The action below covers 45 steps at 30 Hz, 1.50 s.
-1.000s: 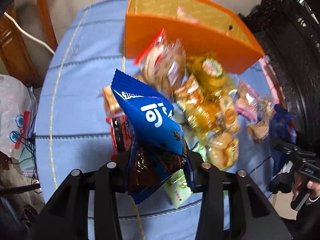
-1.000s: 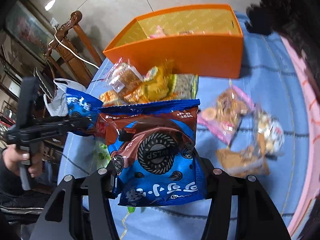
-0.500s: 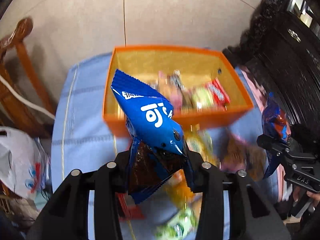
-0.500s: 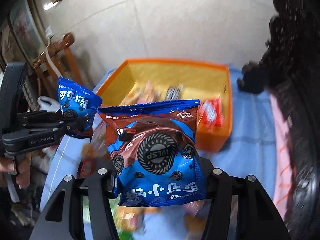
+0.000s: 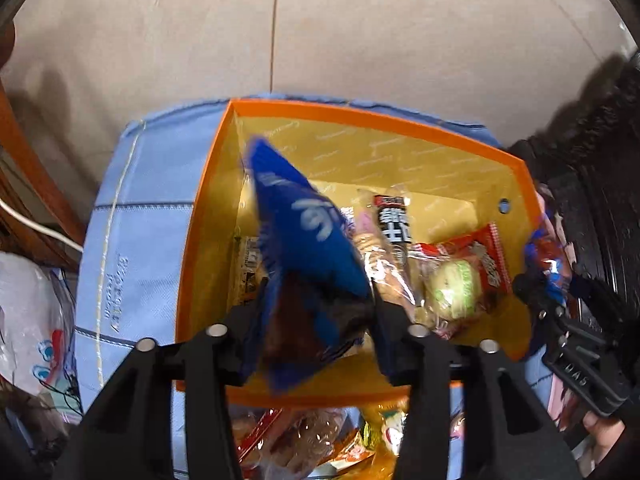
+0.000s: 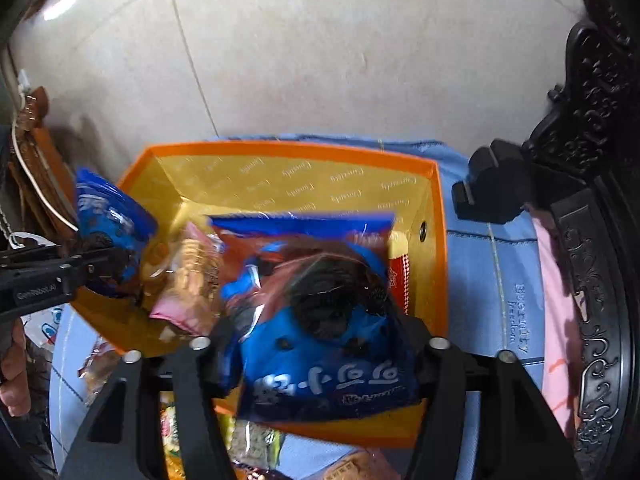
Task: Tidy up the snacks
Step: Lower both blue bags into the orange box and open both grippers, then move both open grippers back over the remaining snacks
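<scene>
Cookie packets over the orange box [image 5: 188, 240]

Left gripper [image 5: 316, 320] clamps a blue packet [image 5: 304, 236], long axis toward 11 o'clock; right gripper [image 6: 316, 344] clamps another [image 6: 320, 320]; both above the box.

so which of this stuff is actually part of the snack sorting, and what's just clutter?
In the job:
- left gripper and its blue cookie bag
- right gripper and its blue cookie bag
- orange box with snacks inside
- loose snacks on the blue tablecloth

Lying about:
- white plastic bag
- carved dark furniture
- white cable
</scene>
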Available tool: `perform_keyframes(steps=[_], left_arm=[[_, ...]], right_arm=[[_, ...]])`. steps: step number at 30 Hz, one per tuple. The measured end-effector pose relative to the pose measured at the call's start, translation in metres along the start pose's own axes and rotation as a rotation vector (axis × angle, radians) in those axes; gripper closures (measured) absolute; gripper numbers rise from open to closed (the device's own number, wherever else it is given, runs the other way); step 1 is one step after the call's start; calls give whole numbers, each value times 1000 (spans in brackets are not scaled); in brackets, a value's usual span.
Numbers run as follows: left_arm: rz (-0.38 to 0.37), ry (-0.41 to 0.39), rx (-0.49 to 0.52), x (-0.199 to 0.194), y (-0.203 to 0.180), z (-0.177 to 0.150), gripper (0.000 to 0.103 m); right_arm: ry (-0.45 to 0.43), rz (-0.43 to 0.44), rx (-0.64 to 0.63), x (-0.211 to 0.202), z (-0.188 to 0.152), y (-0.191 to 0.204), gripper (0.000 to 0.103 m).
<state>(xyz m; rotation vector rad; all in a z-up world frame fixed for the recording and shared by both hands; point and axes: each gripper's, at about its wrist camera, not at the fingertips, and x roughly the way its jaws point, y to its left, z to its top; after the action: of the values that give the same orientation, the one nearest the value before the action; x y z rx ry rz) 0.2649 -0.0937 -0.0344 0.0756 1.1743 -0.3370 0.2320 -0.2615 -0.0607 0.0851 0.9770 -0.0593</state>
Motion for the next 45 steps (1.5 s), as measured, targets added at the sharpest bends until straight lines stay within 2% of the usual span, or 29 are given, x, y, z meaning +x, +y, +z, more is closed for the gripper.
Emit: perform_keyframes(steps=[1, 2, 4, 6, 8, 11, 15, 19, 23, 28, 32, 35, 38, 42, 44, 45], left_arm=[[6, 2, -15, 2, 2, 0, 26], [25, -6, -23, 2, 3, -1, 8], [62, -33, -5, -3, 2, -5, 8], [69, -33, 17, -6, 1, -10, 8], [96, -46, 40, -15, 1, -20, 8], [132, -68, 72, -29, 2, -42, 8], [124, -63, 100, -46, 7, -83, 8], [122, -21, 121, -54, 11, -131, 8], [99, 41, 109, -51, 18, -177, 8], [101, 106, 119, -45, 28, -220, 8], [110, 121, 170, -43, 28, -244, 8], [117, 145, 153, -42, 35, -254, 8], [133, 170, 138, -41, 45, -264, 8], [142, 164, 117, -47, 57, -273, 8], [149, 170, 109, -48, 62, -278, 8], [152, 174, 108, -48, 63, -279, 8]], right_arm=[[-4, -31, 1, 3, -1, -1, 32], [-14, -49, 6, 3, -2, -1, 28], [-33, -48, 27, -1, -7, -5, 22], [-52, -49, 56, -9, -13, -11, 18], [-89, -52, 92, -26, -26, -17, 8], [-125, -60, 124, -53, -51, -22, 4], [-72, -39, 204, -76, -99, -33, 4], [0, 49, 337, -88, -149, -46, 4], [71, 73, 431, -90, -192, -44, 4], [124, 75, 338, -91, -226, -7, 4], [193, 102, 244, -84, -243, 31, 4], [208, 122, 161, -79, -247, 65, 4], [200, 106, 79, -71, -245, 92, 4], [199, 72, 1, -53, -239, 117, 5], [206, 59, -29, -43, -237, 124, 23], [226, 49, -49, -38, -238, 126, 38]])
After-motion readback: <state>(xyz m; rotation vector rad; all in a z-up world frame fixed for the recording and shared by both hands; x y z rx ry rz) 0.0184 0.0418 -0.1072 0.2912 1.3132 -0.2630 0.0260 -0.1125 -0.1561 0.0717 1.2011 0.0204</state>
